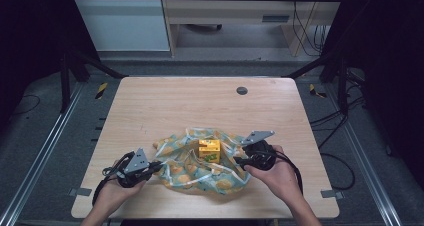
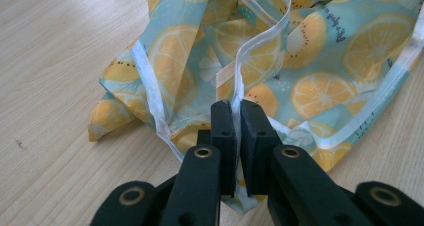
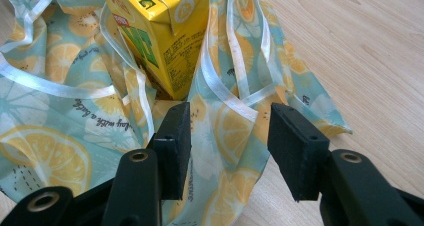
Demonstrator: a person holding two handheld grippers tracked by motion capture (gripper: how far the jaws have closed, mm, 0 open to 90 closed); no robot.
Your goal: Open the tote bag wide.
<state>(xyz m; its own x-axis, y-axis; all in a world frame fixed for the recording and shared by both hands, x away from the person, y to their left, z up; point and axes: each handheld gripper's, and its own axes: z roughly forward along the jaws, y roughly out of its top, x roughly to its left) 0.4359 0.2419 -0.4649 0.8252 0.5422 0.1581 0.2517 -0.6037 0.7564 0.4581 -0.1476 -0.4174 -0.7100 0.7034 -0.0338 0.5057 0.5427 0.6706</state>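
- Wooden table [image 1: 165, 101] fills the middle of the high view; lemon-print cloth [image 1: 200, 168] lies crumpled at lower centre, near the front edge.
- Yellow carton [image 1: 209, 150] stands upright on the cloth, roughly at its middle, between the two grippers.
- Left gripper [image 1: 154, 165] sits lower left in the high view, held in the person's left hand [image 1: 116, 188], at the cloth's left edge.
- Left gripper view: the left gripper [image 2: 237, 117] has its jaws clamped together on a white-taped hem of the cloth [image 2: 320, 61]; hem strip rises straight up from between the pads, bare table [image 2: 60, 61] at frame left.
- Right gripper [image 1: 239, 161] sits right of centre in the high view, right hand [image 1: 280, 173] behind it, tips at the cloth's right edge.
- Right gripper view: the right gripper [image 3: 227, 136] has jaws apart, a fold of cloth [image 3: 45, 136] with white tape lying in the gap, pads not pressing on it.
- Same view: carton [image 3: 160, 31] at upper centre, just beyond the jaw tips, cloth bunched around its base; bare table [image 3: 360, 51] at upper right.
- Grey three-cornered plate on top of each gripper in the high view.
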